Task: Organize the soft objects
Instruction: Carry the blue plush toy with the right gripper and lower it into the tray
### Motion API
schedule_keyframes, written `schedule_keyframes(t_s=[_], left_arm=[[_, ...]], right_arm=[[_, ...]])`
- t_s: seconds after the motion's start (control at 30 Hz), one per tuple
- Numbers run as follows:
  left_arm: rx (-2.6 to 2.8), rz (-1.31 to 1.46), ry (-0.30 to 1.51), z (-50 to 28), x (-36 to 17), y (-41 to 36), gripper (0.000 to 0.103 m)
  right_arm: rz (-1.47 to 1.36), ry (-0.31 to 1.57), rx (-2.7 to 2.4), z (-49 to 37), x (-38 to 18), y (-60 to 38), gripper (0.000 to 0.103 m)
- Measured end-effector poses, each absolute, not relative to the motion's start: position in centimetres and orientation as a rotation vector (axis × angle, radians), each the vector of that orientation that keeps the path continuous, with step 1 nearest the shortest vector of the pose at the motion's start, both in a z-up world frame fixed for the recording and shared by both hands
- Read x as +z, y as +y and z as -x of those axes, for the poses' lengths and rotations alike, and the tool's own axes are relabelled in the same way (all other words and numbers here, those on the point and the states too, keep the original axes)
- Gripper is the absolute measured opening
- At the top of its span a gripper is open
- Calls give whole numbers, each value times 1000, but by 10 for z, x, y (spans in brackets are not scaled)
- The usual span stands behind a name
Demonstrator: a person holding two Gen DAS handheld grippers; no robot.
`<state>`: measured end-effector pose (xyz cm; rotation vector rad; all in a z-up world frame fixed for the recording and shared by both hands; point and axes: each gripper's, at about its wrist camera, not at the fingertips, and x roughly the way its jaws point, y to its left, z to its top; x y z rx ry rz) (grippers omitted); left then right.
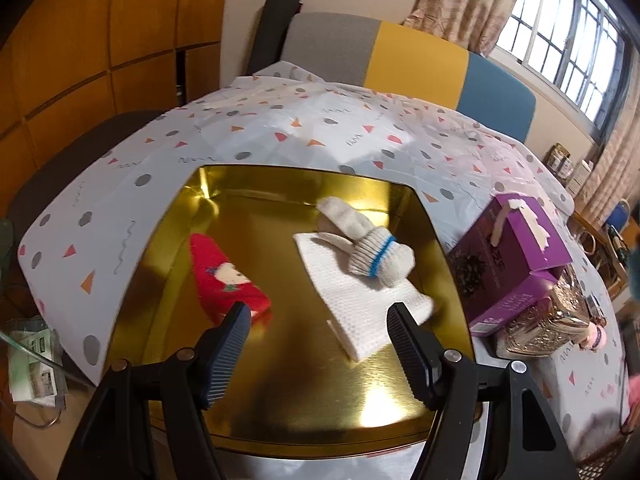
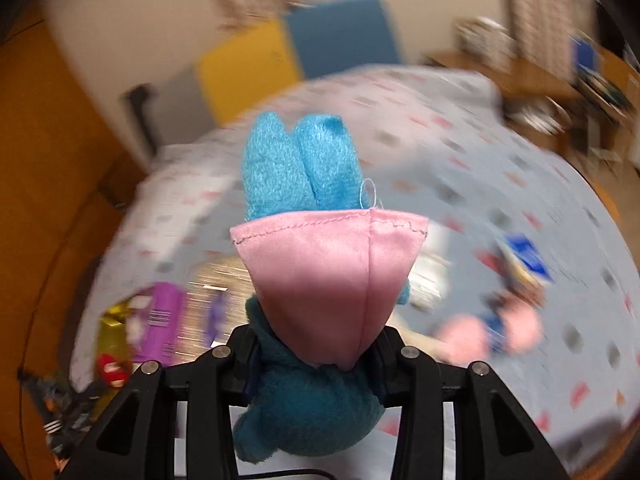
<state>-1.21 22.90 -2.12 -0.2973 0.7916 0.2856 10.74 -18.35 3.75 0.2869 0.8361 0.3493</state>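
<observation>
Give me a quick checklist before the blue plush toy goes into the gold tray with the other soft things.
1. Grip on blue plush toy: right hand-held gripper is clamped on its body. Ok.
2. Landing room in gold tray: bare floor near the front. Ok.
3. Items already in the tray: red sock, white cloth and rolled white sock lie inside. Ok.
4. Left hand-held gripper: open, empty, hanging over the tray's bare front. Not ok.
5. Purple box beside the tray: outside its rim. Ok.
6. Right camera's sight of the tray: blurred, mostly blocked by the toy. Cannot tell.
</observation>
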Motion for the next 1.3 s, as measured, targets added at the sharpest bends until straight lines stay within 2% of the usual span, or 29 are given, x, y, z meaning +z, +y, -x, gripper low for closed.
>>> schedule_keyframes(t_s=[0.13, 0.33, 0.57, 0.8, 0.87, 0.93, 1.0, 1.3], left_arm=[[322, 316, 779, 19, -20, 244, 71], [392, 355, 757, 30, -17, 272, 71], [447, 374, 747, 43, -18, 293, 71], [452, 389, 756, 45, -23, 298, 71], [447, 387, 756, 45, -23, 297, 71], [445, 388, 755, 44, -22, 296, 71], [442, 393, 755, 44, -22, 295, 71], [421, 369, 741, 44, -15, 284, 71]], right_arm=[[-191, 761, 597, -93, 77, -98, 41], [-78, 787, 899, -68, 83, 6, 41], [33, 955, 1032, -52, 24, 99, 42], [164, 1092, 1007, -48, -45, 138, 49], [209, 1095, 970, -44, -56, 143, 53], [188, 1117, 974, -44, -63, 146, 77], [154, 1111, 985, -47, -62, 141, 89], [188, 1002, 978, -29, -32, 127, 89]])
